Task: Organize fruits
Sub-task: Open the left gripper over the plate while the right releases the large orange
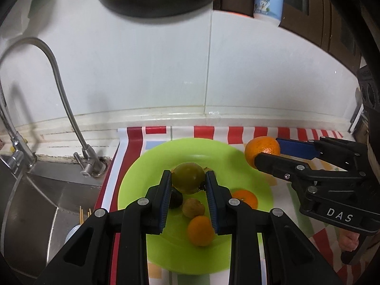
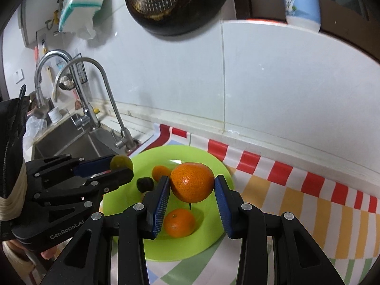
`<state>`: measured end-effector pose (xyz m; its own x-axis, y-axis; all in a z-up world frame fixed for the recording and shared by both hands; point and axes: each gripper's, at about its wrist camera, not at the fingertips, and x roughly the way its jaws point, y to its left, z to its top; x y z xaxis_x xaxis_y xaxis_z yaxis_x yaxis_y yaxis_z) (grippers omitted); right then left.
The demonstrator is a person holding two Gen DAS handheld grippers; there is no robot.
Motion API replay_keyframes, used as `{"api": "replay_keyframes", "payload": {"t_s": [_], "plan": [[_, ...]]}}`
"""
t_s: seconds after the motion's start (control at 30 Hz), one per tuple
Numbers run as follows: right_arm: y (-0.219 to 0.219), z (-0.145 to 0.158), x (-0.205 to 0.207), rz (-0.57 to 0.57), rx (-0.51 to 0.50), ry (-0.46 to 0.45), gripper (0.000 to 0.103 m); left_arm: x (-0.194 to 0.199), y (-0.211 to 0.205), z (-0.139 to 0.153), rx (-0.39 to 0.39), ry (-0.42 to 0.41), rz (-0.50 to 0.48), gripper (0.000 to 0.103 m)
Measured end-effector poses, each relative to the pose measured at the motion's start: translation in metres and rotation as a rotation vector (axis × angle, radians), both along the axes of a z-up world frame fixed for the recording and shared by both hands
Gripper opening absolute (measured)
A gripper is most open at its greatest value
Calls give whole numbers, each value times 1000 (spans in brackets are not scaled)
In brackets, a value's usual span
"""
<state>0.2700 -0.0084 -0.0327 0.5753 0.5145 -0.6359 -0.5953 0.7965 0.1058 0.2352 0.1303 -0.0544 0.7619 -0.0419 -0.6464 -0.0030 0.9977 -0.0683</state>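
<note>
Two gripper-held fruits above green plate [image 1: 133, 180]

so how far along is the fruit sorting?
Done: four fruits lie on the green plate, among them a small orange and a dark fruit. In hand: left claw grips a green fruit, right claw a large orange, both over the plate. Left: setting both down.
</note>
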Motion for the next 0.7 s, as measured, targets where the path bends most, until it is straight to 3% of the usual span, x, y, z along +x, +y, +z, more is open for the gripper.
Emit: {"api": "replay_keyframes", "payload": {"t_s": [0.43, 0.53, 0.7], "plan": [[10, -36, 30, 7, -41, 108, 40, 31, -3, -31, 30, 114, -98, 30], [7, -38, 32, 4, -23, 130, 40, 31, -2, -30, 23, 110, -84, 37], [4, -33, 30, 0, -7, 120, 41, 22, -1, -21, 17, 86, -50, 38]]}}
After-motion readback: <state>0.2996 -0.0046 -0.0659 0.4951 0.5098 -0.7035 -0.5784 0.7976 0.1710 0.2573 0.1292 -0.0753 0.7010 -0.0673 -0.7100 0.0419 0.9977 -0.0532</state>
